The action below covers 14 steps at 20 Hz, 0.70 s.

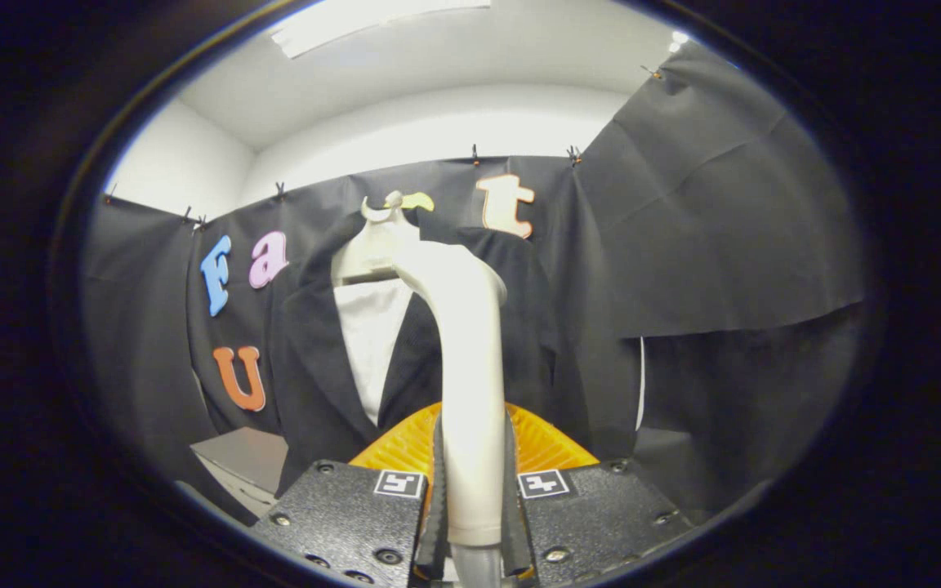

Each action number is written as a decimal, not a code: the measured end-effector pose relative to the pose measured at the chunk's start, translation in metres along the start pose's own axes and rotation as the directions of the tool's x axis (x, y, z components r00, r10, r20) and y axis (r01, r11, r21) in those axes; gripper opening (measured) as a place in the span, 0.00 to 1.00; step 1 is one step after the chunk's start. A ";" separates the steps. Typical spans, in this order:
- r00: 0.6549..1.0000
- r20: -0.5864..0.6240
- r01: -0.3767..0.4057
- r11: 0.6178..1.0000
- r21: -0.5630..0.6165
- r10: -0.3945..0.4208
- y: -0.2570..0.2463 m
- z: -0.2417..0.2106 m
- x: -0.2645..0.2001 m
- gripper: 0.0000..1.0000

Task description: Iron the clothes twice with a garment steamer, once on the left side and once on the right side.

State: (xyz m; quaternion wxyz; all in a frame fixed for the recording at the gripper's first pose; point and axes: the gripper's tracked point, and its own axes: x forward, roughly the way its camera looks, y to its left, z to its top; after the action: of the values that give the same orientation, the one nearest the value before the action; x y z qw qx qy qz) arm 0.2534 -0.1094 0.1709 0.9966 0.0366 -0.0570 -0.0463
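Note:
My gripper (470,498) is shut on the cream handle of the garment steamer (467,359), which rises upright between the fingers and bends forward at its head. Just beyond the steamer's head hangs a dark jacket (315,367) with a white shirt (371,343) inside it, on a pale hanger (368,245). The steamer's head stands in front of the jacket's right half, near the collar; I cannot tell whether it touches the cloth. A grey hose end shows below the handle.
A grey box or tabletop corner (242,461) lies low to the left of the jacket. White walls and a ceiling light rise above the booth.

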 end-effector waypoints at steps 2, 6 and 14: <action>0.999 0.042 -0.004 1.000 0.003 0.004 -0.003 0.017 0.011 0.29; 0.996 0.087 -0.003 1.000 -0.008 0.003 -0.012 0.041 0.035 0.29; 0.999 0.032 0.005 0.999 -0.051 -0.004 -0.005 0.002 0.038 0.29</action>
State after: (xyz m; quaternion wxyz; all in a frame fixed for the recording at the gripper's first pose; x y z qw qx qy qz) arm 0.2908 -0.1186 0.1769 0.9961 0.0103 -0.0715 -0.0505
